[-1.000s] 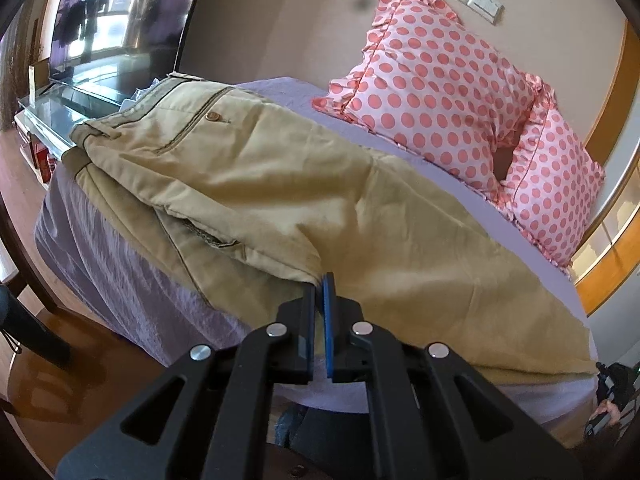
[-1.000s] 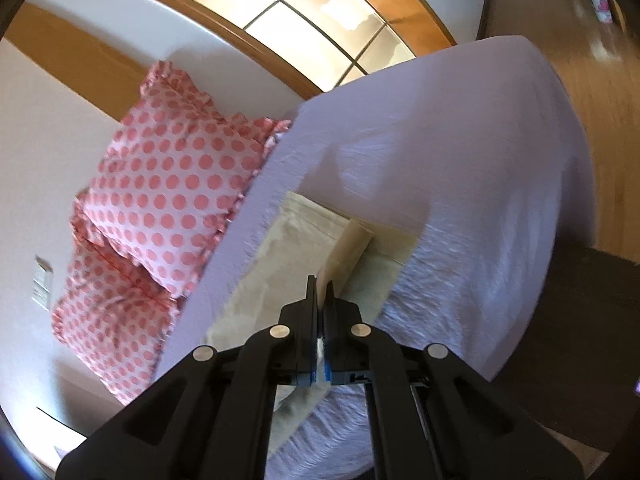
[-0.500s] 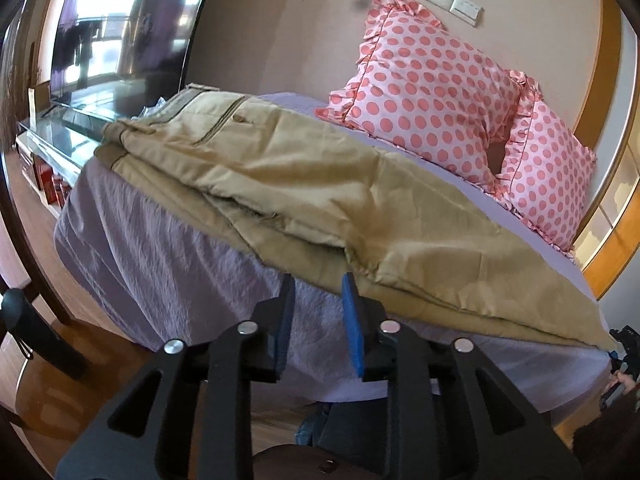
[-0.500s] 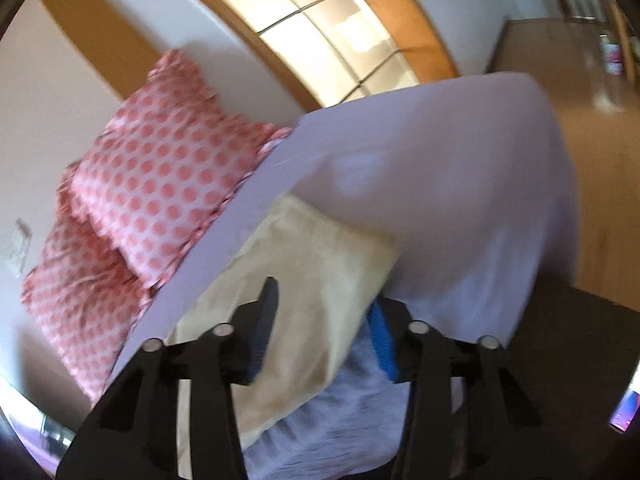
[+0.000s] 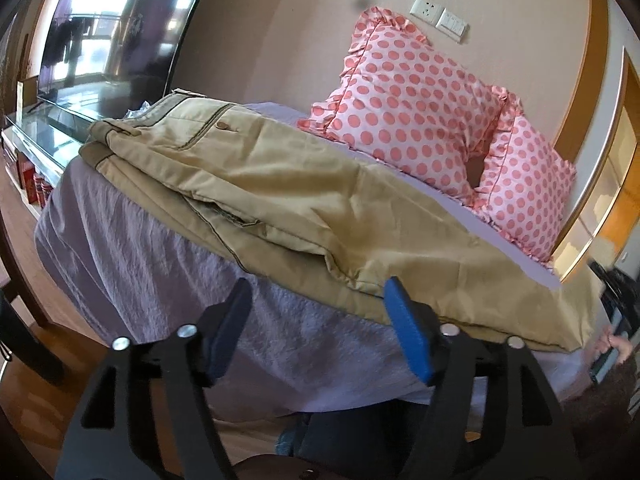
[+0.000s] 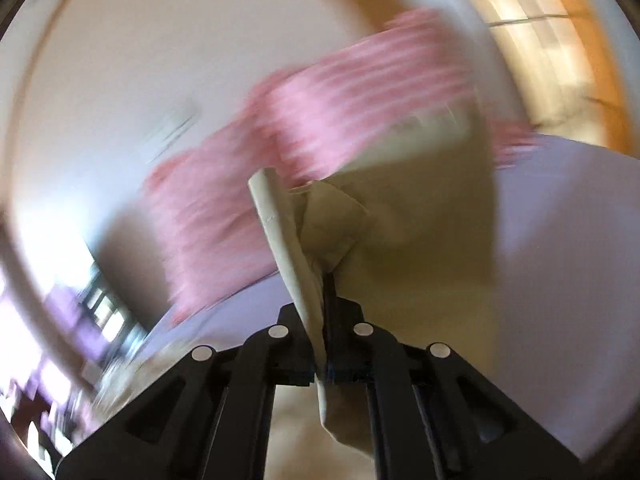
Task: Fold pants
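Khaki pants (image 5: 280, 192) lie folded lengthwise along the near edge of a bed covered with a lilac sheet (image 5: 168, 248), waistband at the left, legs running right. My left gripper (image 5: 318, 312) is open and empty, just below and in front of the pants' crotch fold, not touching it. In the blurred right wrist view, my right gripper (image 6: 322, 292) is shut on the pants' leg hem (image 6: 288, 240), holding it lifted above the rest of the leg (image 6: 420, 240).
Two pink polka-dot pillows (image 5: 408, 112) lean against the wall behind the pants. A TV (image 5: 108, 32) on a glass stand is at the far left. Wooden floor (image 5: 24, 380) lies below the bed. A dark chair part (image 5: 16, 320) is at lower left.
My left gripper let go of the pants, opened wide and drew back below the bed edge. My right gripper opened, then closed on the leg hem and is swinging it up quickly.
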Motion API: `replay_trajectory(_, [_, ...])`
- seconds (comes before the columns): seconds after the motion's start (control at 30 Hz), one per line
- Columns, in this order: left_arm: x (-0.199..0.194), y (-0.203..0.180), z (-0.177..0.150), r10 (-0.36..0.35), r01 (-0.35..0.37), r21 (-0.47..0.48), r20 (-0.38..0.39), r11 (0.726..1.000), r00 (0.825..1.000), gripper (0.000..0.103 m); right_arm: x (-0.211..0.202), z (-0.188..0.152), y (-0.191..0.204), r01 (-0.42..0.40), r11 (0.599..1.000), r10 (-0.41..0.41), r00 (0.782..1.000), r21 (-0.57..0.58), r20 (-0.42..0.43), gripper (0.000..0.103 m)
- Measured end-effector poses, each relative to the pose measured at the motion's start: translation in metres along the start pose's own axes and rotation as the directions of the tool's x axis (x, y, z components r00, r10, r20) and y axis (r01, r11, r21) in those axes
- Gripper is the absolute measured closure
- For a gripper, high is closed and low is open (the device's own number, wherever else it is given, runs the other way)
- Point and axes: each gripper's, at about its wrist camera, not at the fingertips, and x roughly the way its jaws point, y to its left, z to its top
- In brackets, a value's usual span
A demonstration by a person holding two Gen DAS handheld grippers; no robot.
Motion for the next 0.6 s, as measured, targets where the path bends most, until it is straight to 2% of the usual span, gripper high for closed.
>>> replay_trajectory(0.03, [-0.001, 0.0, 0.0, -0.008, 0.008, -0.001, 0.003, 1.0, 1.0, 0.026, 0.02, -0.012, 0.031, -0.074, 0.996, 0.07, 0.995, -0.056, -0.078, 0.099])
replay_trajectory(0.07, [-0.002, 0.0, 0.0, -0.017, 0.017, 0.0, 0.008, 1.0, 1.0, 0.023, 0.033, -0.02, 0.049, -0.106, 0.99, 0.093, 0.986, -0.093, -0.137, 0.099])
replay_trajectory(0.1, [-0.003, -0.001, 0.0, -0.027, 0.027, 0.004, 0.011, 1.0, 1.0, 0.021, 0.055, -0.04, 0.079, -0.158, 0.974, 0.113, 0.959, -0.159, -0.259, 0.098])
replay_trajectory(0.13, [-0.003, -0.001, 0.0, -0.038, 0.037, 0.011, 0.011, 0.999, 0.999, 0.017, 0.07, -0.058, 0.098, -0.205, 0.958, 0.124, 0.927, -0.201, -0.354, 0.092])
replay_trajectory(0.17, [-0.004, -0.002, 0.0, -0.046, 0.046, 0.02, 0.012, 0.999, 0.999, 0.016, 0.081, -0.074, 0.114, -0.234, 0.942, 0.114, 0.897, -0.24, -0.427, 0.085])
replay_trajectory(0.2, [-0.004, -0.003, 0.0, -0.05, 0.049, 0.033, 0.013, 0.998, 0.999, 0.015, 0.088, -0.092, 0.129, -0.233, 0.926, 0.069, 0.878, -0.298, -0.473, 0.062])
replay_trajectory(0.23, [-0.004, -0.004, -0.001, -0.048, 0.047, 0.054, 0.008, 0.997, 0.999, 0.013, 0.089, -0.103, 0.137, -0.22, 0.912, 0.033, 0.88, -0.345, -0.475, 0.037])
replay_trajectory(0.3, [0.0, -0.006, -0.002, -0.034, 0.034, 0.081, -0.006, 0.996, 0.999, 0.013, 0.079, -0.108, 0.14, -0.225, 0.905, 0.045, 0.895, -0.362, -0.444, 0.023])
replay_trajectory(0.43, [0.022, -0.005, -0.001, -0.036, 0.041, 0.067, -0.067, 0.997, 0.997, 0.013, 0.069, -0.091, 0.126, -0.231, 0.932, 0.103, 0.907, -0.278, -0.409, 0.013])
replay_trajectory(0.6, [0.038, 0.0, 0.005, -0.022, 0.023, 0.02, -0.079, 1.0, 0.997, 0.013, 0.073, -0.084, 0.112, -0.202, 0.958, 0.102, 0.905, -0.205, -0.414, 0.012])
